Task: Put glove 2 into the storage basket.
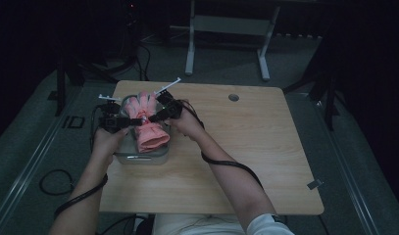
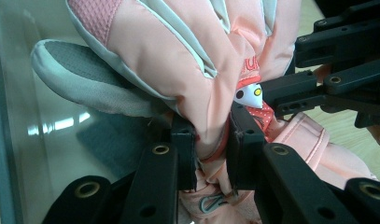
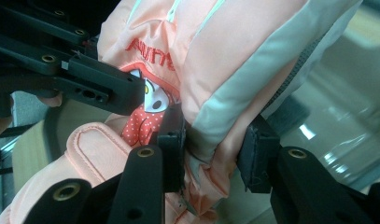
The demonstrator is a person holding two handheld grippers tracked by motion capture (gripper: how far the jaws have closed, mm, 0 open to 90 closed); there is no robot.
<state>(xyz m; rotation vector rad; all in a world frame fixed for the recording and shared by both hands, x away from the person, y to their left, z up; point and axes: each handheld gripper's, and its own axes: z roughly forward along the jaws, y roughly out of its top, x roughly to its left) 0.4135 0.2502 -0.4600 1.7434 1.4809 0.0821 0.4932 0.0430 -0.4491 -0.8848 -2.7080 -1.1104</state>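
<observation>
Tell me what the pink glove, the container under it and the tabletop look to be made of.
Glove: padded synthetic fabric, probably nylon, smooth with a slight sheen and stitched seams; the grey patch looks like a matte, grippier textile.
Container: seemingly clear, glossy plastic, judging by see-through walls and bright reflections; glass cannot be excluded.
Tabletop: light wood or wood-look laminate, with visible grain and a matte finish.

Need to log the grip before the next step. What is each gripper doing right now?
Left gripper: shut on the pink ski glove, over the clear plastic box.
Right gripper: shut on the pink ski glove, pinching its wrist part.
</observation>
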